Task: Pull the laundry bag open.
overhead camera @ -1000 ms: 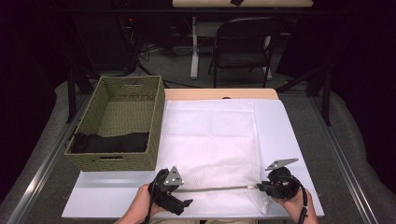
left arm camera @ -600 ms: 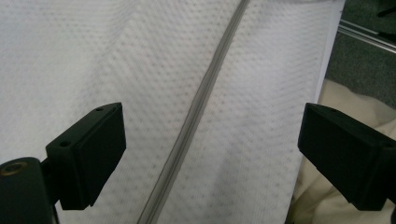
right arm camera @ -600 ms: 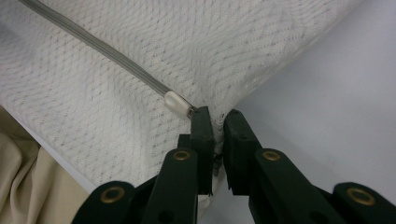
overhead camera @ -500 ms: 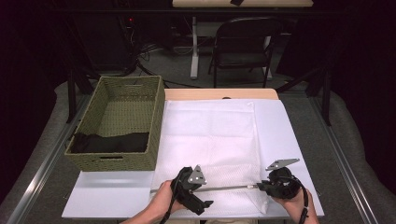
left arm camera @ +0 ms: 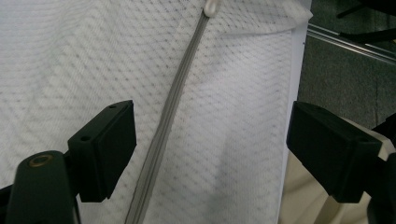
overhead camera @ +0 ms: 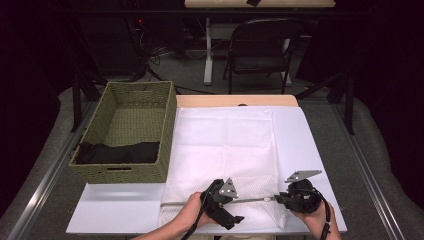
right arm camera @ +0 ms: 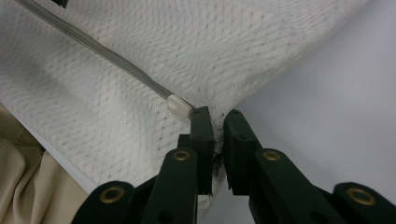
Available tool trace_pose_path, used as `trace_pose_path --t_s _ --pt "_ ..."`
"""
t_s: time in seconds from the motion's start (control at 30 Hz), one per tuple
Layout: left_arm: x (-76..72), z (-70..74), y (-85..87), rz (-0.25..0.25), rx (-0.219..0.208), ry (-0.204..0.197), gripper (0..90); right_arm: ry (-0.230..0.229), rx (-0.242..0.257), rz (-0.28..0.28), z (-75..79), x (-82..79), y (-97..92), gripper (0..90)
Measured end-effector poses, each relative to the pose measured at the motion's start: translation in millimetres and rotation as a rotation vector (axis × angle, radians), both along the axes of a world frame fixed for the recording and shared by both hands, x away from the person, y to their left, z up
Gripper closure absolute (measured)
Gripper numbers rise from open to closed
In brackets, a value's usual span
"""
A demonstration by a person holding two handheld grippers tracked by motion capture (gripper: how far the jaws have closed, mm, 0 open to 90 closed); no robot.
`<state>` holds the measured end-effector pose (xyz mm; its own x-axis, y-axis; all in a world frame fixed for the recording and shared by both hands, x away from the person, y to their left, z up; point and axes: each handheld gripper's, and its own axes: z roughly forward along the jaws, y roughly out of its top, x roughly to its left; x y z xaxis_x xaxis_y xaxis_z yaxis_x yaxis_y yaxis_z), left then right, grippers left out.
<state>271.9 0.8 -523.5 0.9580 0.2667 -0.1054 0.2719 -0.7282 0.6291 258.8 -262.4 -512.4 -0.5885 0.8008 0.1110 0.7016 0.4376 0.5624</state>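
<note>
The right gripper [right arm camera: 216, 122] has its fingers [right arm camera: 201, 135] pinched tight on the mesh bag's [overhead camera: 225, 150] corner, beside the zipper [right arm camera: 102, 52] end. The left gripper [left arm camera: 212, 154] has just been closing but stands wide, fingers [left arm camera: 105, 149] astride the zipper, gripping nothing.

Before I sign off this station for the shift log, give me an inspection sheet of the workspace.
Surface: white table, wooden edge at the far side.
Job's things: white mesh bag lying flat; grey zipper along its near edge.
Clutter: wicker basket at left, black cloth inside.
Grippers: left gripper open over the zipper, jaws just closing a little; right gripper shut on the bag's corner by the zipper's end.
Cables: one trailing from each gripper.
Surroundings: chair, dark floor.
</note>
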Motion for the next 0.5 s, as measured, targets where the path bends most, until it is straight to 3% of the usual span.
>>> trace_pose_path --t_s 0.17,0.5 --pt "-2.2 0.5 -17.8 -0.035 -0.003 -0.022 29.9 -0.010 0.002 0.000 0.2 0.3 0.4 83.3" --pt "0.8 -6.3 -42.5 -0.067 -0.007 -0.020 43.4 -0.026 0.008 0.006 2.2 -1.2 1.6 83.3"
